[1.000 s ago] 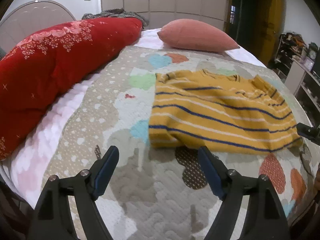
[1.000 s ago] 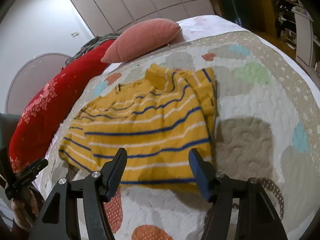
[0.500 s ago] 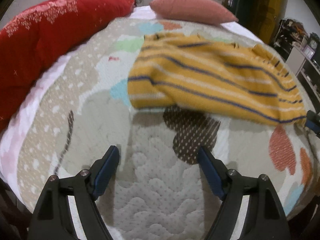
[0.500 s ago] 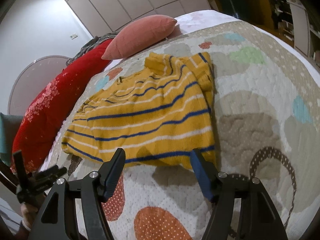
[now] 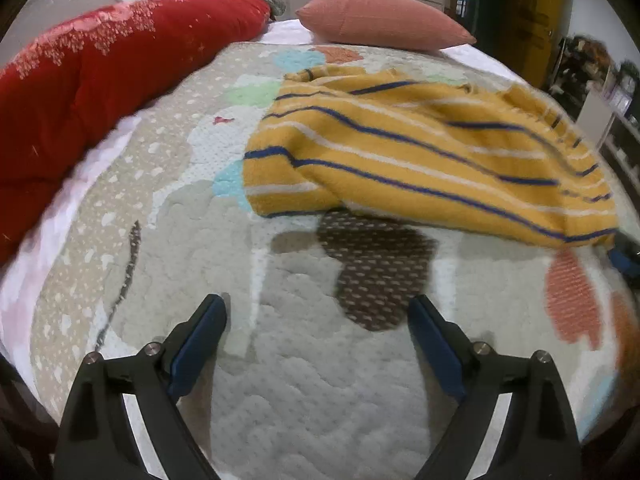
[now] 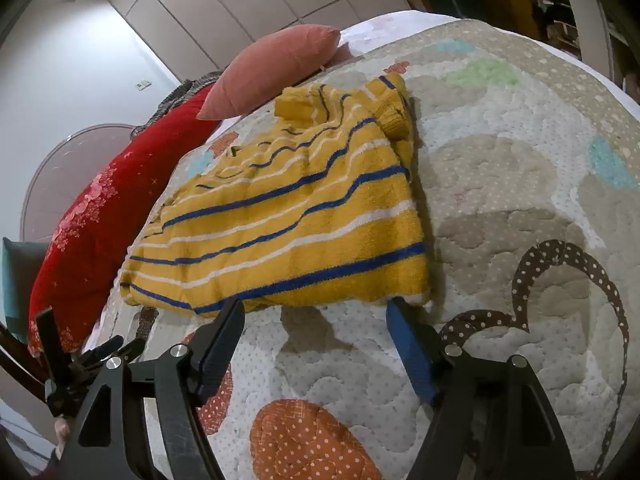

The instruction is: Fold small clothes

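Observation:
A small yellow sweater (image 5: 420, 148) (image 6: 288, 216) with blue and white stripes lies folded on the patterned quilt (image 5: 320, 380) (image 6: 520, 200). My left gripper (image 5: 318, 312) hovers over bare quilt, short of the sweater's near-left corner; its jaws are opening with nothing between them. My right gripper (image 6: 316, 308) sits at the sweater's near hem, its tips just at the fabric edge; its jaws are opening and do not press on the cloth. The right gripper's blue tip also shows at the right edge of the left wrist view, by the sweater's corner. The left gripper (image 6: 92, 356) appears at lower left in the right wrist view.
A long red bolster (image 5: 100, 72) (image 6: 92, 232) lines the bed's left side. A pink pillow (image 5: 380, 20) (image 6: 272, 68) lies at the head. Cluttered shelves (image 5: 592, 80) stand right of the bed. The quilt's near edge drops off just below both grippers.
Both grippers have sunk toward the quilt and come closer to the sweater's near hem. Both pairs of jaws stand a little wider than before. The sweater has not moved.

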A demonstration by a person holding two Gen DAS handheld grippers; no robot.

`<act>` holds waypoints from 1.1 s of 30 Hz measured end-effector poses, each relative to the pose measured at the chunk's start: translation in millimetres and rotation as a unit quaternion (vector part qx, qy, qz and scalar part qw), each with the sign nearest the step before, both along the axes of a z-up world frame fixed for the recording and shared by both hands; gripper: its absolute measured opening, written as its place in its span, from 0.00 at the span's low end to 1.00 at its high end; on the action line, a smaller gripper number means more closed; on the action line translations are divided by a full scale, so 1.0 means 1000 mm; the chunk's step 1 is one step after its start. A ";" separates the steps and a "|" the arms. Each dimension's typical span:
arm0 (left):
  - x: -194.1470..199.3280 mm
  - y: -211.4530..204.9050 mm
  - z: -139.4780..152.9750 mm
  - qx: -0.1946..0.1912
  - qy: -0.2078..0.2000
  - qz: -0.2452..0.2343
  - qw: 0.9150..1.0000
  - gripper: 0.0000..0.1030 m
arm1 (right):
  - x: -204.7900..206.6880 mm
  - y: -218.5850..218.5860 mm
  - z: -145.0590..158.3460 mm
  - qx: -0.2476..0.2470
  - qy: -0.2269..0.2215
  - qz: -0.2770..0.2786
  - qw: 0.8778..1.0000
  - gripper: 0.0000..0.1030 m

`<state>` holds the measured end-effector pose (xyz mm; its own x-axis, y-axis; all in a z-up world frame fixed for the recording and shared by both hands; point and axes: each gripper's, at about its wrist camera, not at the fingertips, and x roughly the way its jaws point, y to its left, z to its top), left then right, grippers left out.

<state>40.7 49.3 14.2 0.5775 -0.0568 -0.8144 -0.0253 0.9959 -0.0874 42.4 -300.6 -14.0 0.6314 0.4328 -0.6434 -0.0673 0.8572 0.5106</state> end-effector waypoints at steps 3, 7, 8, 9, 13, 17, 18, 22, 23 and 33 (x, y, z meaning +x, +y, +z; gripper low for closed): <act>-0.007 -0.008 0.020 -0.075 -0.013 -0.032 0.997 0.89 | -0.003 -0.016 0.001 0.046 -0.003 -0.003 0.999 0.75; -0.006 -0.046 0.036 -0.111 -0.020 -0.102 0.988 0.89 | 0.001 -0.043 0.002 0.084 -0.001 -0.029 0.996 0.75; -0.003 -0.057 0.036 -0.116 -0.018 -0.120 0.986 0.89 | 0.004 -0.051 0.003 0.091 0.001 -0.038 0.995 0.75; 0.001 -0.070 0.036 -0.124 -0.014 -0.137 0.983 0.89 | 0.007 -0.055 0.004 0.096 0.002 -0.043 0.994 0.75; 0.026 -0.119 0.033 -0.192 0.019 -0.198 0.961 0.89 | 0.030 -0.071 0.008 0.120 0.009 -0.050 0.992 0.78; 0.054 -0.164 0.024 -0.241 0.046 -0.228 0.942 0.89 | 0.066 -0.081 0.000 0.142 0.026 -0.034 0.989 0.79; 0.061 -0.174 0.020 -0.251 0.052 -0.231 0.939 0.89 | 0.075 -0.082 -0.001 0.146 0.028 -0.029 0.988 0.79; 0.090 -0.202 0.010 -0.276 0.062 -0.218 0.934 0.97 | 0.117 -0.077 -0.005 0.165 0.038 0.010 0.986 0.79; 0.093 -0.204 0.010 -0.283 0.061 -0.212 0.933 0.99 | 0.124 -0.075 -0.006 0.163 0.040 0.019 0.986 0.79; 0.108 -0.225 0.021 -0.263 0.082 -0.166 0.947 0.02 | 0.161 -0.076 -0.013 0.215 0.041 0.039 0.975 0.21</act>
<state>148.9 -175.8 35.5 0.3249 -0.6359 -0.7000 0.2248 0.7709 -0.5960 203.5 -376.9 -26.5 0.5398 0.7184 -0.4387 -0.0675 0.5564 0.8282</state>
